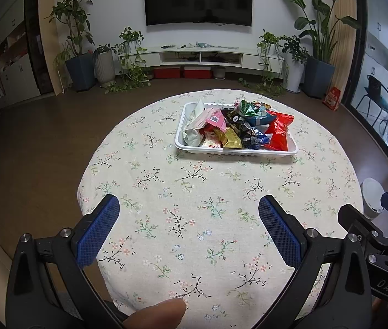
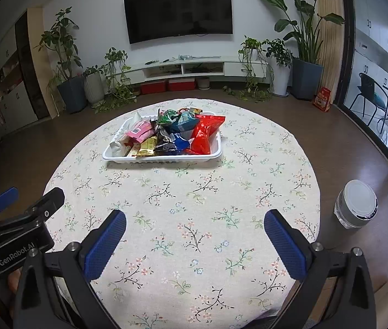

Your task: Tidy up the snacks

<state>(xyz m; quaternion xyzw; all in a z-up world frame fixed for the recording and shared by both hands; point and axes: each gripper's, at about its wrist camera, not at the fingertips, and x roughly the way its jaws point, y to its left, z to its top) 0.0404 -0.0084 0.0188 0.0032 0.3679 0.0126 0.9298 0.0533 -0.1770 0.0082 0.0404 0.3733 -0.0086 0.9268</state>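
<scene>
A white plastic tray sits on the far half of the round table, heaped with snack packets. Among them are a red bag, a pink packet, a gold packet and a blue bag. My left gripper is open and empty above the near part of the table. My right gripper is open and empty too, well short of the tray. Each gripper shows at the edge of the other's view.
The table wears a floral cloth. A white lidded bin stands on the floor at the right. Beyond are a TV stand, potted plants and a glass door at the right.
</scene>
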